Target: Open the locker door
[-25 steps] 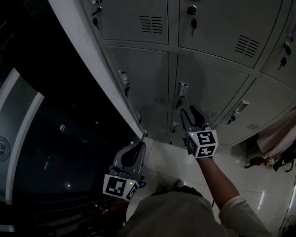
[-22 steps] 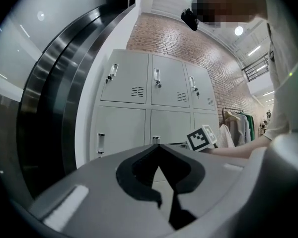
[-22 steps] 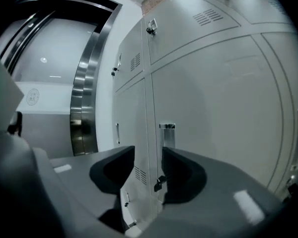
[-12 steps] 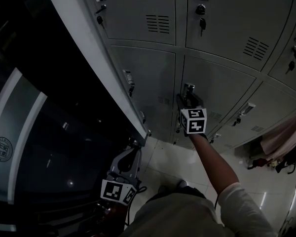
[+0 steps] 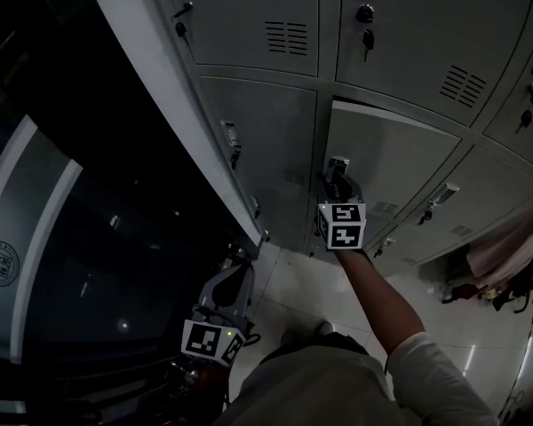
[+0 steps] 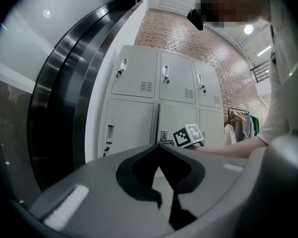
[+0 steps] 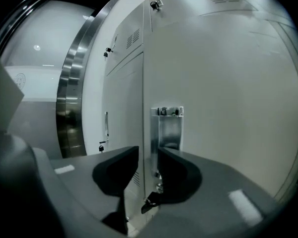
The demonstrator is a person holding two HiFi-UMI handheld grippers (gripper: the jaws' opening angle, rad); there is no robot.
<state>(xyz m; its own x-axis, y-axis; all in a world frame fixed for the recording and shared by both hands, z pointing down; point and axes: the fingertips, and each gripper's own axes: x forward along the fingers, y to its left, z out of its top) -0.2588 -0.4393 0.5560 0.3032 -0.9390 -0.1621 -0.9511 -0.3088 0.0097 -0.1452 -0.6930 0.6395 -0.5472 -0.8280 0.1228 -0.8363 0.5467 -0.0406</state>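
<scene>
The person is wearing a pale short-sleeved shirt (image 5: 320,389), its right sleeve (image 5: 431,362) ending above the elbow, and a pale shoe (image 5: 323,330). The left gripper (image 5: 241,261) is showing a grey moulded body, broad grey fingers (image 6: 97,185) lined in black, and a white cube (image 5: 211,342) carrying black square markers on its faces.

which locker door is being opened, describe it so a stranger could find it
On the grey locker bank, take the middle column and the second row visible from the top in the head view. That door has its handle between the right gripper's closing jaws, and unlike its neighbours its top edge stands ajar.
</scene>
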